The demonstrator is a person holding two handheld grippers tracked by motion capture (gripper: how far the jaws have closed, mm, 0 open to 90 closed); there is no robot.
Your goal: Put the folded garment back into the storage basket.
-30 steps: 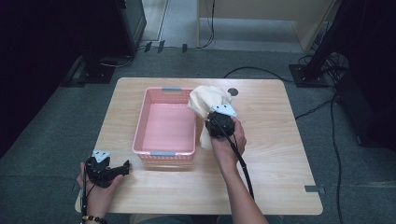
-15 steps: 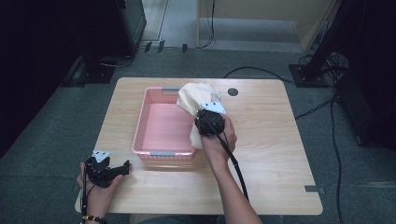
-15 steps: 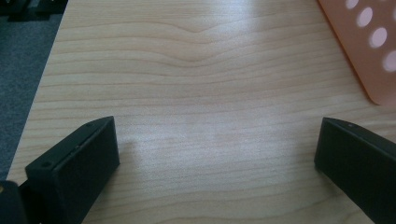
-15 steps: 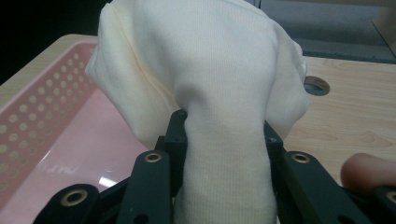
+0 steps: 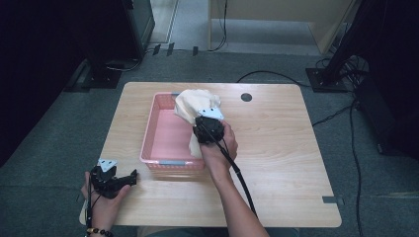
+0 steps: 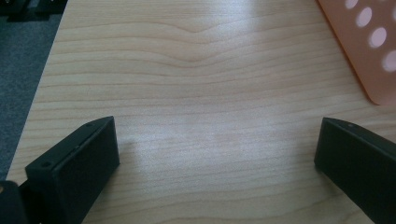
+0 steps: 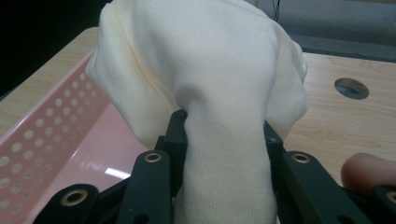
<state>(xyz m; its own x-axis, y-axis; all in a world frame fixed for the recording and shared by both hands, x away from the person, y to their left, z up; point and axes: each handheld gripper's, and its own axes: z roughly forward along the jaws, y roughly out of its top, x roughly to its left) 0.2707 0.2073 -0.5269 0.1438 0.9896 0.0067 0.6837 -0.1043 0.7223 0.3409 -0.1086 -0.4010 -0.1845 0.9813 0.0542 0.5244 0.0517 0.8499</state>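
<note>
The right gripper [image 5: 206, 129] clamped a bunched cream cloth [image 7: 205, 79] above the pink perforated basket [image 5: 165, 143], apparently about to lower and release it inside, while the left gripper [image 5: 114, 178] rested open-jawed on the wooden table [image 6: 196, 93].

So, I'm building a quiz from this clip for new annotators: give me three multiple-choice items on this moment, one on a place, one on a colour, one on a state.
1. Where does the left tool sit?
A. Inside the basket
B. Over the table's near left corner
C. Beside the cable hole

2. What colour is the basket?
A. Pink
B. Blue
C. Green

3. What is the right tool doing?
A. Open, holding nothing
B. Shut on the cream cloth
C. Shut on the basket rim

Answers:
1 B: the high view shows it low at the left, on bare table, short of the basket.
2 A: its perforated walls are pink.
3 B: the right gripper view shows cloth pinched between its jaws.
</note>
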